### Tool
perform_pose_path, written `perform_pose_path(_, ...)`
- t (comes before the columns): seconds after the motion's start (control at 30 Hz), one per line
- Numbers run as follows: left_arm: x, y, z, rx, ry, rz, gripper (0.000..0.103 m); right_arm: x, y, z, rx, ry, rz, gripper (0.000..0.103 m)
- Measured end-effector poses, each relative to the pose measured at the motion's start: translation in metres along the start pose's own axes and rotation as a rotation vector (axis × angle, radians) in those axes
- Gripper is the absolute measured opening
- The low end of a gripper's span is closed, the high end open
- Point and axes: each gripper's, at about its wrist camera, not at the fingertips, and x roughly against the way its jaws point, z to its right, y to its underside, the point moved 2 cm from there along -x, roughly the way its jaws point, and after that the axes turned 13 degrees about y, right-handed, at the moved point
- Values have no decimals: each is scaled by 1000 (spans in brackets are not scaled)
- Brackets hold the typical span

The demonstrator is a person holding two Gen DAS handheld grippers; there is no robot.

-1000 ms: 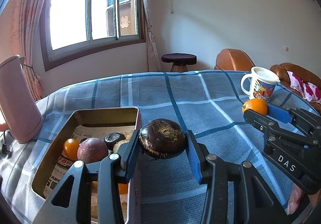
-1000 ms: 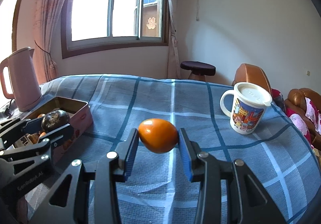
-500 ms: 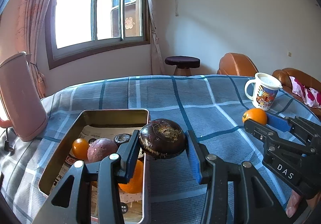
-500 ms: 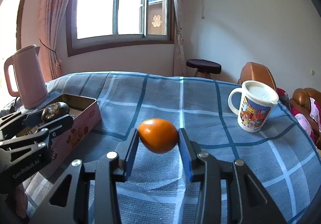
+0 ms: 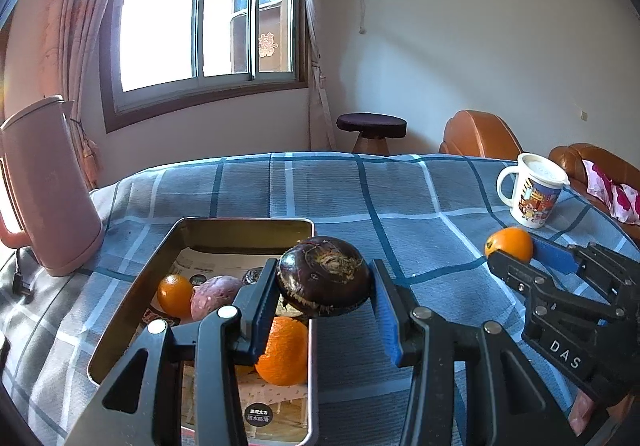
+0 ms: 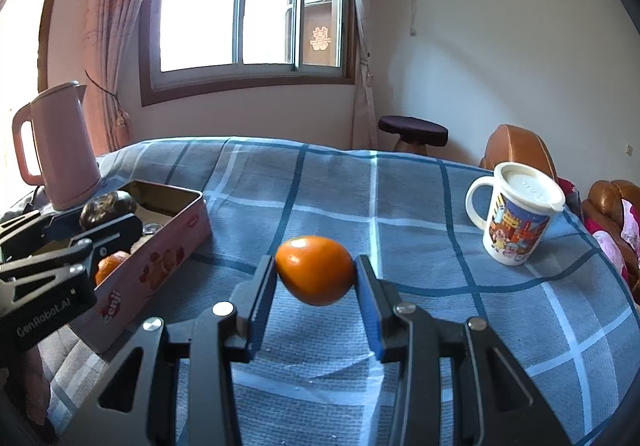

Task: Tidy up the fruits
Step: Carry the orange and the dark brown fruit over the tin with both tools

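My left gripper [image 5: 325, 286] is shut on a dark purple round fruit [image 5: 324, 274], held above the right rim of an open metal tin [image 5: 240, 224]. In the tin lie a small orange [image 5: 175, 294], a dull purple fruit [image 5: 212, 296], a bigger orange [image 5: 282, 352] and a dark fruit half hidden by my finger. My right gripper [image 6: 316, 278] is shut on an orange fruit [image 6: 316, 268], held above the blue checked cloth to the right of the tin [image 6: 160, 258]. The right wrist view also shows the dark fruit [image 6: 107, 205] in the left gripper.
A pink kettle [image 5: 48, 186] stands left of the tin, its cord trailing on the cloth. A lidded cartoon mug [image 6: 516, 218] stands at the far right of the table. Beyond the table edge are a stool [image 5: 371, 124] and brown leather seats [image 5: 480, 134].
Both views have drifted slightly left, so the tin now sits further under the dark fruit. Both grips are unchanged.
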Motion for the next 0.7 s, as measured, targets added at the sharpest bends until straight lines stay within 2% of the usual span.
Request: perform_pose_path(0.7, 16, -5, -35, 46, -45, -2, 46, 13, -26, -45, 79, -74, 46, 43)
